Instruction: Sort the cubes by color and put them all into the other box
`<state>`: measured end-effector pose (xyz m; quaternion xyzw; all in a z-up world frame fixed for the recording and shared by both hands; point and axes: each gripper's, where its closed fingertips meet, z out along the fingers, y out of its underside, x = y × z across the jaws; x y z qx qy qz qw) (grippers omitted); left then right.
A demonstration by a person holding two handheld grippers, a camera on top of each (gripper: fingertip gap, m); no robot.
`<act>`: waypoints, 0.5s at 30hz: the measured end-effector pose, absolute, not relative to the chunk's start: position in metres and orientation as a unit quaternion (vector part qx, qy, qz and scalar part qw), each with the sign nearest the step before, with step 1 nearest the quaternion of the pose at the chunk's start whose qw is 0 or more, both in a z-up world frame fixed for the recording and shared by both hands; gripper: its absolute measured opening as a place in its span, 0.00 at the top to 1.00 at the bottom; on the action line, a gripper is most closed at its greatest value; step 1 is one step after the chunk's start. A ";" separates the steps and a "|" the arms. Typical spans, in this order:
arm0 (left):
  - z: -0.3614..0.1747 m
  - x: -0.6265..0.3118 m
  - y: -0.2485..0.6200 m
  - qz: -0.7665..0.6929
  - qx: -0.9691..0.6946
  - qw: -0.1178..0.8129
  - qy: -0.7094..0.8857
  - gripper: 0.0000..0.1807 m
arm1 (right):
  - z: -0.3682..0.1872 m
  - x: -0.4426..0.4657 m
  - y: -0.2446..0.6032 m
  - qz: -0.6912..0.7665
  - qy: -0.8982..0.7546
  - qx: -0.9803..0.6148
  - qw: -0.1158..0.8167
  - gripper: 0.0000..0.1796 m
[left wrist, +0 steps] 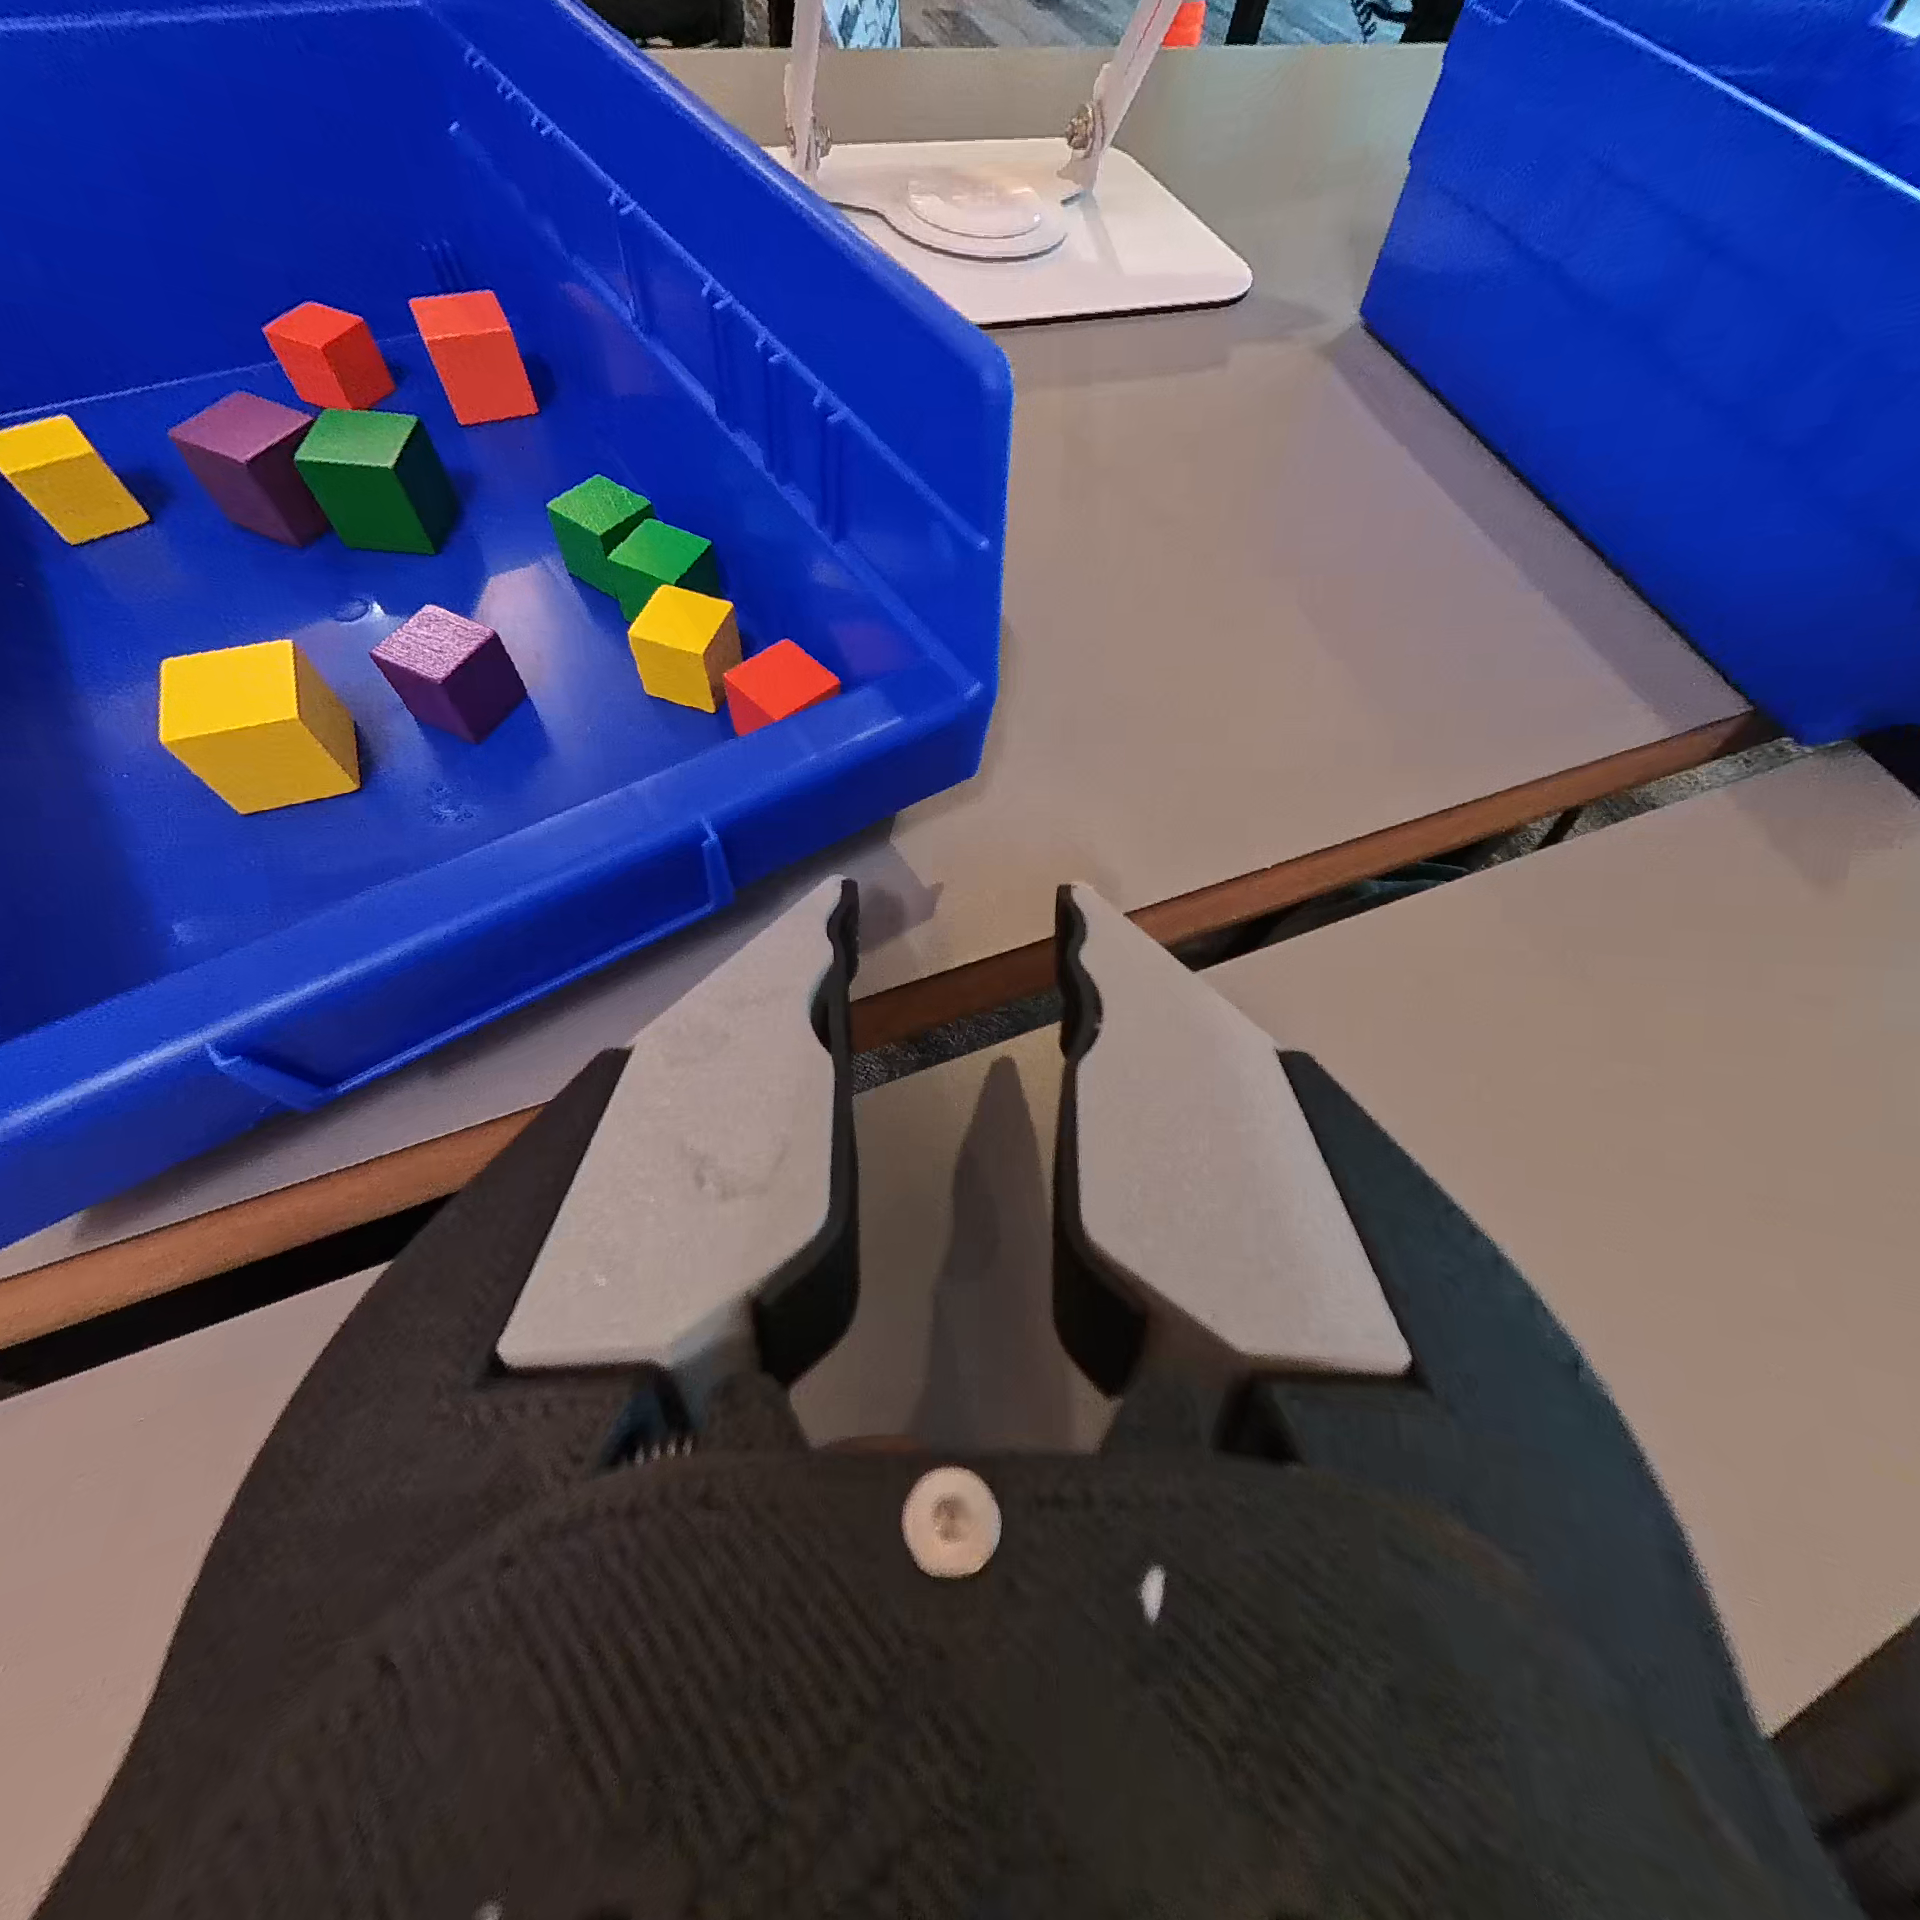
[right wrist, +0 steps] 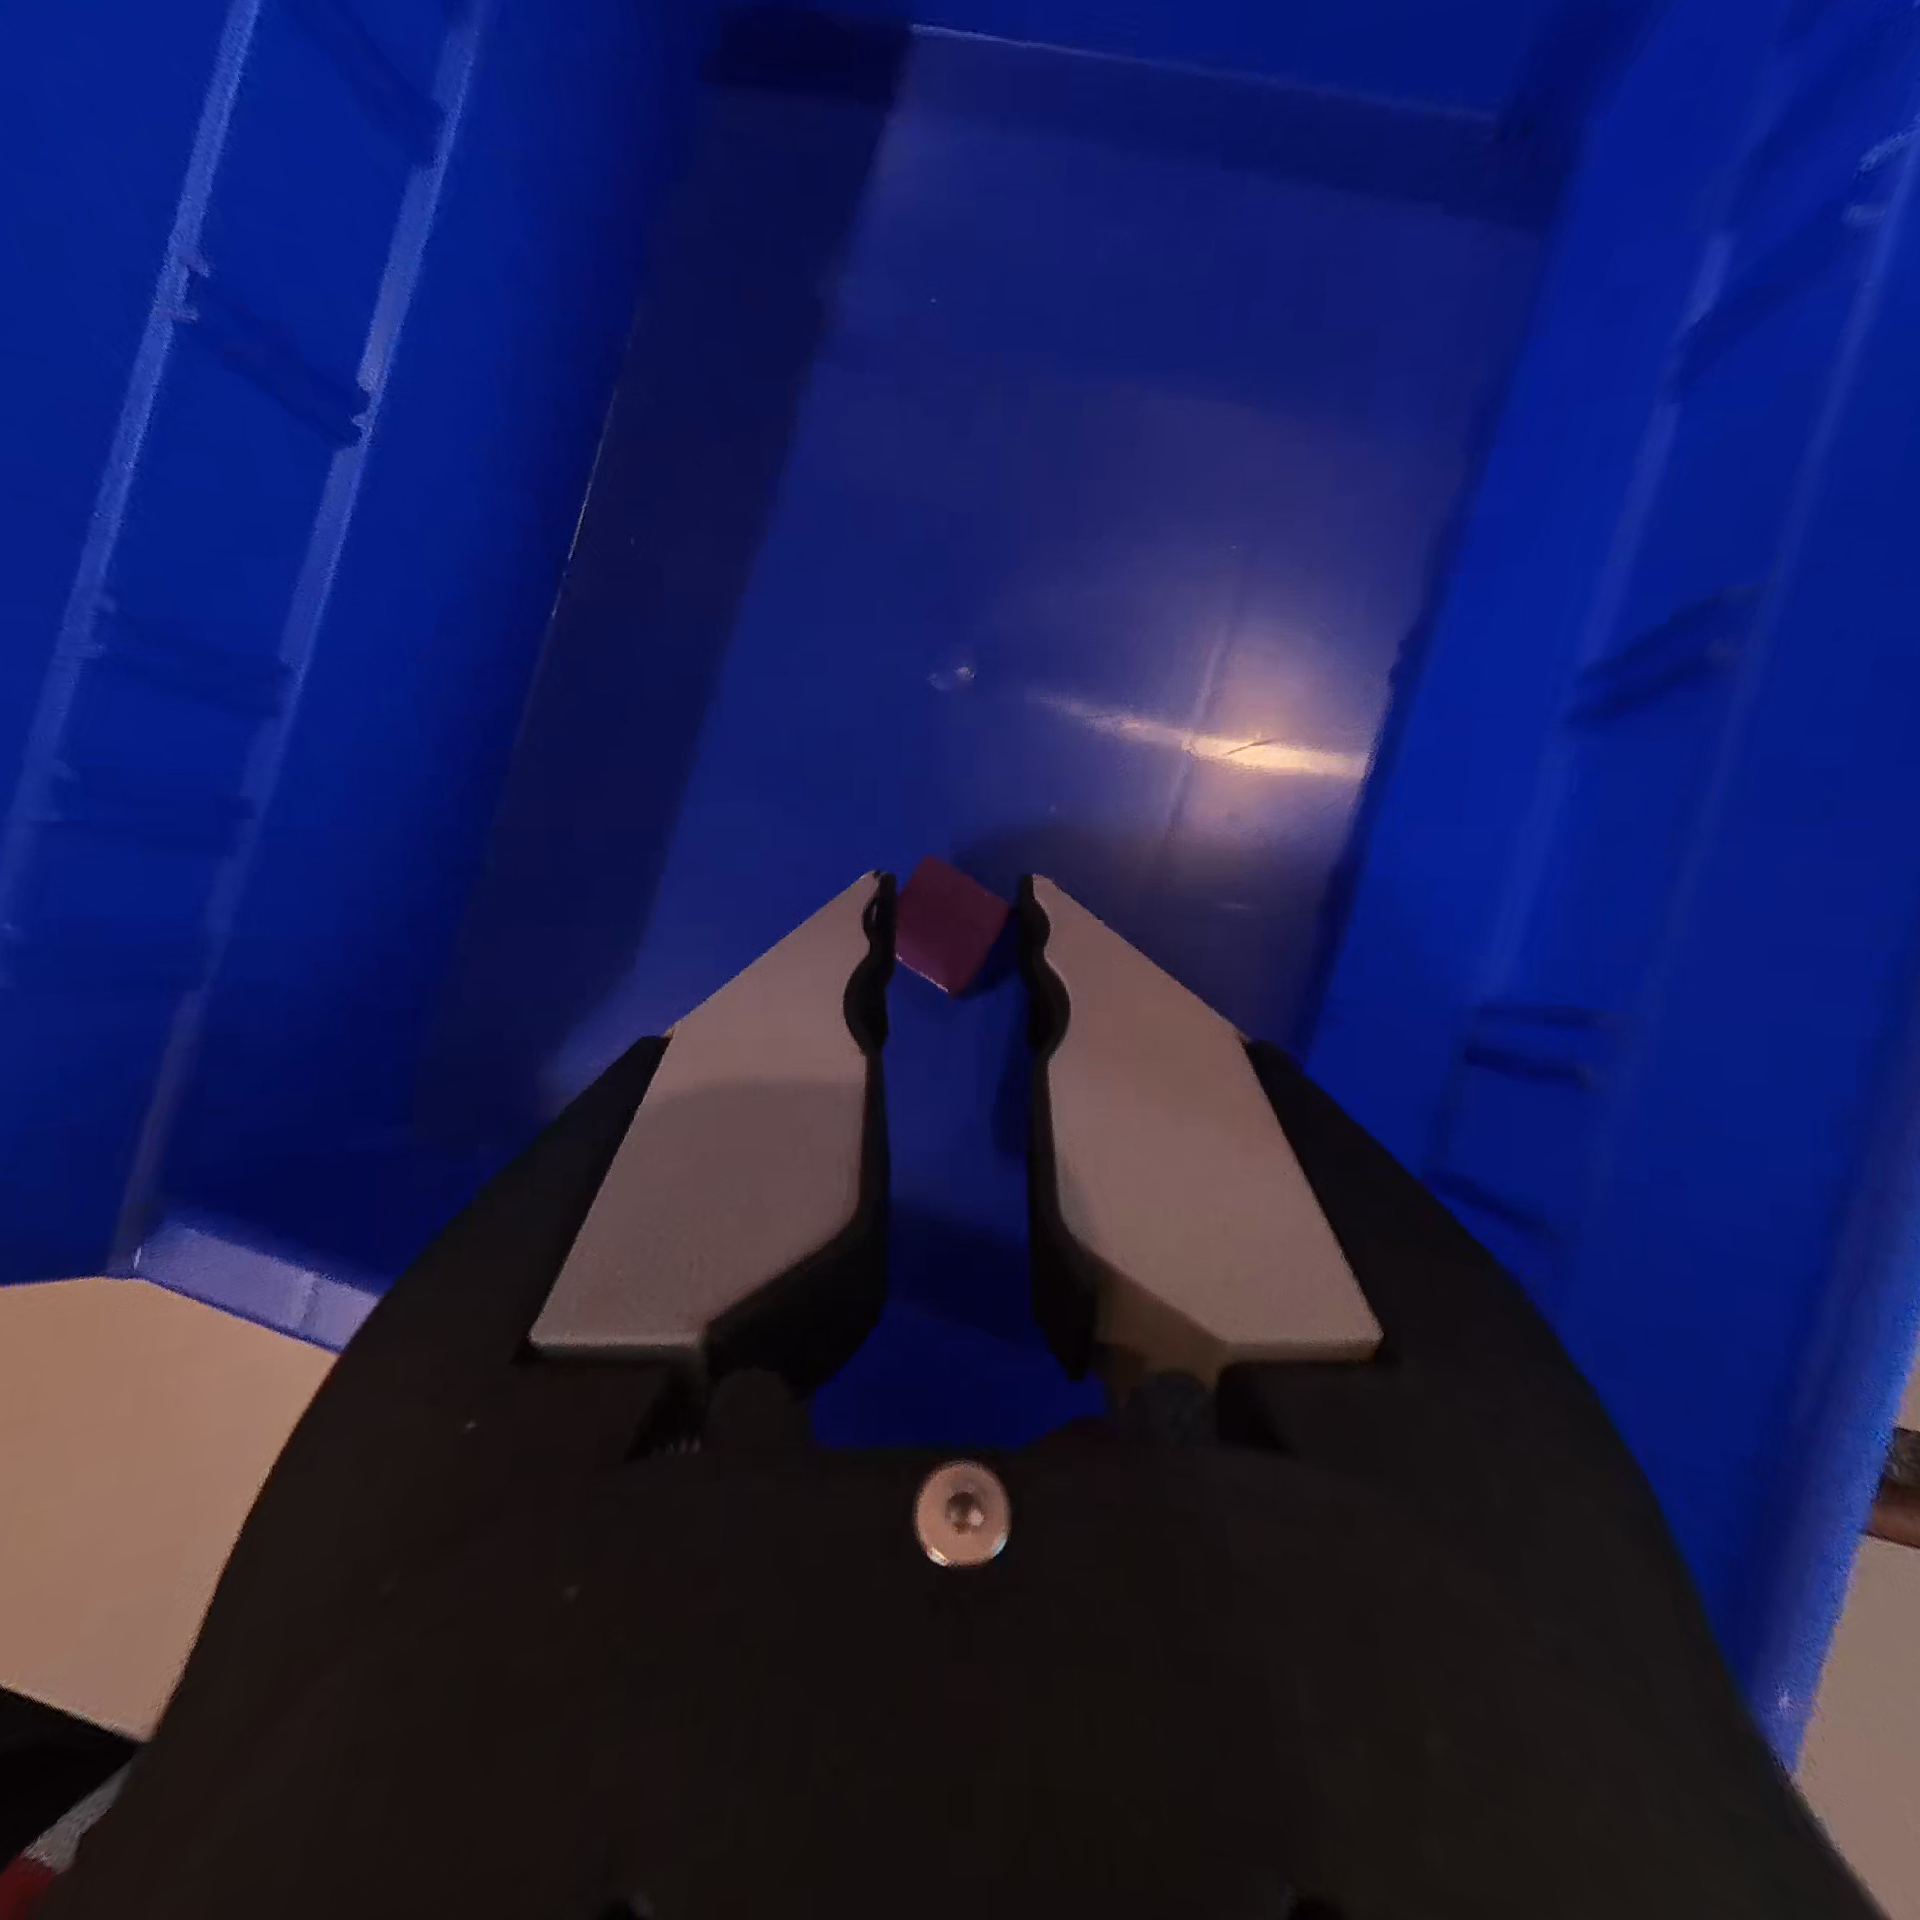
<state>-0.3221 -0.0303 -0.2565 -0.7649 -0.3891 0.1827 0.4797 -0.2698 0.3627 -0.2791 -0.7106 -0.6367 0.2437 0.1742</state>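
Writing: none legible on either bin or on the cubes.

Left gripper [left wrist: 956,935] hangs above the grey table [left wrist: 1299,582], its fingers [left wrist: 727,1122] apart with nothing between them, just off the near corner of the left blue bin [left wrist: 894,436].

Right gripper [right wrist: 951,925] reaches into the other blue bin [right wrist: 312,623]. Its fingers [right wrist: 758,1132] stand a little apart, and a purple cube [right wrist: 948,927] shows at the tips, against the left finger with a gap to the right one (whether it rests on the bin floor cannot be told). No other cube is visible in that bin.

Left blue bin contents, all loose on its floor:
- three red cubes [left wrist: 330,353], two at the back, one in the near right corner;
- three green cubes [left wrist: 376,480], two of them touching each other;
- three yellow cubes [left wrist: 258,722], one touching the corner red;
- two purple cubes [left wrist: 449,670], one pressed against a green.

White stand base [left wrist: 1091,239] sits on the table between the two bins, farther back.
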 end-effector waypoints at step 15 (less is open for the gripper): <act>-0.255 -0.322 -0.031 0.183 -0.762 0.484 -0.389 0.80 | -0.261 -0.275 0.341 0.309 -0.631 -0.689 0.174 0.88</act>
